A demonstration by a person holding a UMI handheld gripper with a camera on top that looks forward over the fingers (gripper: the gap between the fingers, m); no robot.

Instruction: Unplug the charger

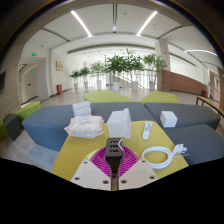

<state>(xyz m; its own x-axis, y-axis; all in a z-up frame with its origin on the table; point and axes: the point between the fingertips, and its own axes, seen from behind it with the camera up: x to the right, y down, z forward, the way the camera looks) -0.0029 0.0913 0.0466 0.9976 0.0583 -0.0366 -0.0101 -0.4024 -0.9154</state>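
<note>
My gripper (113, 158) is low over a yellow table (85, 150). Its magenta pads (98, 162) press from both sides on a narrow black block with small slots (113, 149), which looks like the end of a power strip. Beyond the fingers stands a white boxy charger (119, 122). To the right of the fingers lies a coiled white cable (161, 154), and a white plug end (146, 130) lies just beyond it. I cannot see whether the cable joins the black block.
A white crumpled bundle (85, 125) lies left of the charger. A small white cube (168, 118) sits on a grey-blue sofa seat (190, 115) behind the table. More grey-blue seating (45, 122) is at left. Potted plants (125, 66) stand far back in a bright hall.
</note>
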